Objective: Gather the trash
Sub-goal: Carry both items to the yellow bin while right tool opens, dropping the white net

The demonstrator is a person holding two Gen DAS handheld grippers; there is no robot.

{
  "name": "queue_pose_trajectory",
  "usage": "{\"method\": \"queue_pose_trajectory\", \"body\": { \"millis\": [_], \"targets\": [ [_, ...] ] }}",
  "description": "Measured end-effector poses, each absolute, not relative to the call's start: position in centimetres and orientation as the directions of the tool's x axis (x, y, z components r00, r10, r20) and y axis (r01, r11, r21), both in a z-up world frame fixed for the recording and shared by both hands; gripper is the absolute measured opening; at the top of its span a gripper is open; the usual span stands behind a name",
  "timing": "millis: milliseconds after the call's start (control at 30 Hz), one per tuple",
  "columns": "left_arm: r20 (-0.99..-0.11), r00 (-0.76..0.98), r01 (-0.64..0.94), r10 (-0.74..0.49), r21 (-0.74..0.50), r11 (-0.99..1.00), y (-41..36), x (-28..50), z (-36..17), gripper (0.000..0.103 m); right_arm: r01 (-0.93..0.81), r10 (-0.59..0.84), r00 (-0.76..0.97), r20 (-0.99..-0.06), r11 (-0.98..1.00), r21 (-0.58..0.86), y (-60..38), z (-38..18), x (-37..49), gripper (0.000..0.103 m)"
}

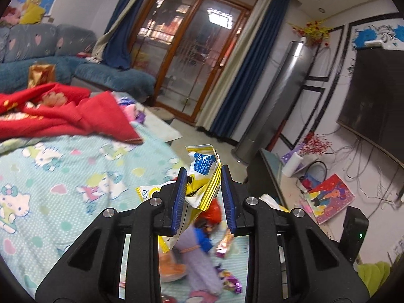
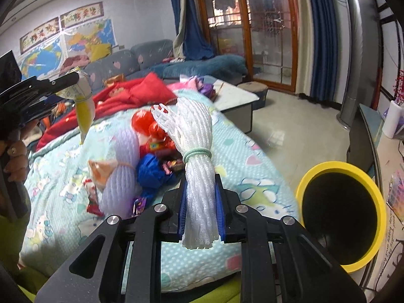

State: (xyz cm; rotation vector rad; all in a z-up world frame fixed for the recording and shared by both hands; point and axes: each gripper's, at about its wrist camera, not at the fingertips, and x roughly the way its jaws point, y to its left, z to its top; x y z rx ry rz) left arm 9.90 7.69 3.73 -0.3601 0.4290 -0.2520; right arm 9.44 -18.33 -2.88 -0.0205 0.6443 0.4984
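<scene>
The left tool [image 1: 204, 176] pinches a crumpled yellow wrapper [image 1: 205, 174], lifted clear above the quilt [image 1: 63, 176]. The right tool [image 2: 200, 192] grips a white foam net [image 2: 197, 156] bound with a green band [image 2: 197, 154]. More trash [image 2: 151, 161], including a second foam net, lies heaped on the quilt just beyond. A yellow-rimmed bin [image 2: 341, 217] stands beside the bed, to the right.
</scene>
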Motion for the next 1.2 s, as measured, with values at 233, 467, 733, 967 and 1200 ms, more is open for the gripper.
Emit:
{"method": "queue_pose_trajectory", "body": {
  "millis": [233, 467, 733, 967, 1200],
  "targets": [
    [-0.359, 0.856, 0.242, -0.371, -0.356, 0.903, 3.5, 10.6, 4.7, 0.021, -0.399, 0.408, 0.738, -0.538, 0.906, 0.140, -20.9, -1.2, 9.5, 0.019],
    [-0.373, 0.821, 0.309, -0.433, -0.347, 0.885, -0.5, 11.8, 4.2, 0.021, -0.313, 0.348, 0.781, -0.519, 0.937, 0.157, -24.1, -0.3, 9.7, 0.019],
    [-0.388, 0.780, 0.373, -0.490, -0.340, 0.863, -4.1, 12.5, 3.6, 0.021, -0.227, 0.286, 0.807, -0.517, 0.958, 0.176, -26.8, -0.3, 10.3, 0.019],
    [-0.405, 0.741, 0.420, -0.536, -0.342, 0.840, -7.0, 13.6, 2.8, 0.021, -0.158, 0.237, 0.808, -0.539, 0.969, 0.190, -29.2, -1.1, 11.3, 0.019],
    [-0.425, 0.700, 0.458, -0.574, -0.349, 0.818, -9.9, 14.8, 1.4, 0.021, -0.070, 0.162, 0.810, -0.564, 0.981, 0.181, -32.1, -2.7, 12.1, 0.019]
  ]
}}
